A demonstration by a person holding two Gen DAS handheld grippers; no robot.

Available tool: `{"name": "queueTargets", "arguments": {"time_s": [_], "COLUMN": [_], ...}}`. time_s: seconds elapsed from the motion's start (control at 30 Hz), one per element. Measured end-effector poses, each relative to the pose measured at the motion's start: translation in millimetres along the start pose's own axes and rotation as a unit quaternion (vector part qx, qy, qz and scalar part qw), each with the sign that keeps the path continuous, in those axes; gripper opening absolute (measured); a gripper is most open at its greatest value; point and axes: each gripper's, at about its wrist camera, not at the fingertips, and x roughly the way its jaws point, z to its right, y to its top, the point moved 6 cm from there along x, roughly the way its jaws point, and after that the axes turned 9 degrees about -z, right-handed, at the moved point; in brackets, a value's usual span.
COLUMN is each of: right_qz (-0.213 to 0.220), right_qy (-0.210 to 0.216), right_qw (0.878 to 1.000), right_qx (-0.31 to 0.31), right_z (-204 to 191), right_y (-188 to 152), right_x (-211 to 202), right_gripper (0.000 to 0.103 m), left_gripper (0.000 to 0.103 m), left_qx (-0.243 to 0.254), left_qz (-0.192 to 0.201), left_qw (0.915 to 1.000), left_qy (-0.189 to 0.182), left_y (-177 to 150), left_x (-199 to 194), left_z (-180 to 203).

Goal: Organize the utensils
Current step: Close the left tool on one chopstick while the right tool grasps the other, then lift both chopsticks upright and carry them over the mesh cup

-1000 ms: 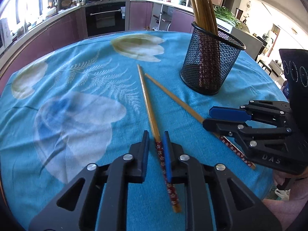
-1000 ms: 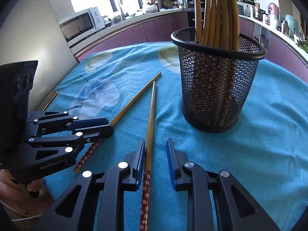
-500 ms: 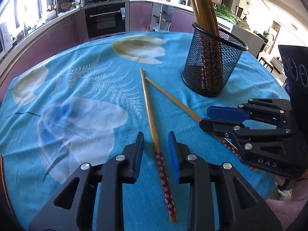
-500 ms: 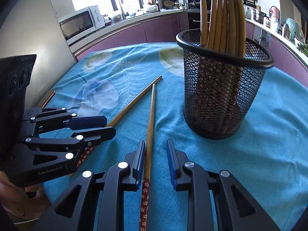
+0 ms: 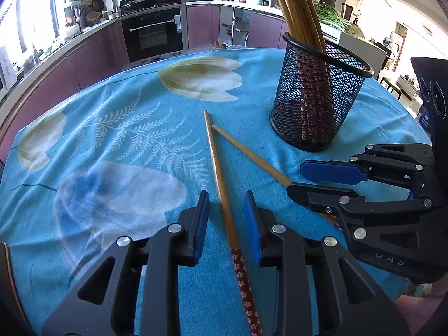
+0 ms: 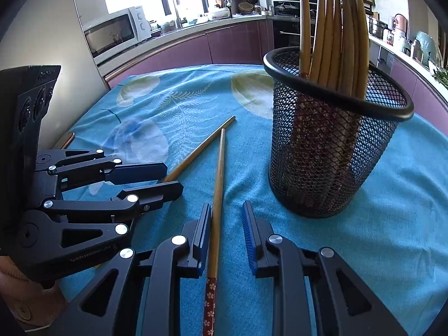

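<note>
Two wooden chopsticks with red flowered ends lie crossed near their tips on the blue tablecloth [image 5: 112,140]. My left gripper [image 5: 225,212] is open and straddles one chopstick [image 5: 217,165], its pads clear of it. My right gripper [image 6: 226,224] is open around the other chopstick [image 6: 219,173], which lies close to its left pad. A black mesh holder [image 5: 316,106] with several chopsticks [image 5: 296,5] upright in it stands just beyond. In each wrist view the other gripper shows: the right gripper [image 5: 296,177] and the left gripper [image 6: 172,177].
The mesh holder [image 6: 330,151] stands close to the right gripper's front right. The round table's edge curves off behind the holder and at the near side. Purple kitchen cabinets, an oven [image 5: 152,32] and a microwave [image 6: 112,32] line the far walls. A person's hand [image 6: 11,274] holds the left gripper.
The left gripper's jaws have come apart off the chopstick that they were shut on; it now lies free between them. The right gripper stays as it was.
</note>
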Motion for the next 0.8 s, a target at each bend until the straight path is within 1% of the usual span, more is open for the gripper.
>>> {"name": "queueTargets", "arguments": {"time_s": [0.1,0.17,0.27,0.33,0.57,0.8], "right_qz": [-0.001,0.000,0.000,0.000,0.007,0.024], "right_qy": [-0.003,-0.002,0.001,0.006,0.028,0.048], "right_qw": [1.000,1.000,1.000,1.000,0.999,0.998], "right_qx": [0.001,0.004,0.010,0.014,0.034,0.043], "right_z": [0.9,2.5,3.9,4.5,8.2,9.9], "right_y": [0.9,1.2,1.9,1.9,0.9,1.2], "right_x": [0.2,0.0,0.6,0.9,-3.7,-18.8], "right_gripper": [0.020,0.016,0.011,0.007,0.006,0.006], "left_gripper": [0.024,0.023,0.016,0.010,0.008,0.008], "left_qx": [0.001,0.000,-0.003,-0.009,-0.023,-0.031], "left_qz": [0.000,0.000,-0.001,-0.002,-0.001,0.006], "left_qw": [1.0000,1.0000,1.0000,0.9999,0.9996,0.9992], "left_qy": [0.000,-0.001,-0.007,-0.011,-0.016,-0.025], "left_y": [2.7,3.4,5.3,6.5,6.2,2.6], "left_x": [1.0,1.6,2.2,2.8,2.2,-6.4], "left_z": [0.8,1.3,1.7,1.1,-1.6,-5.3]}}
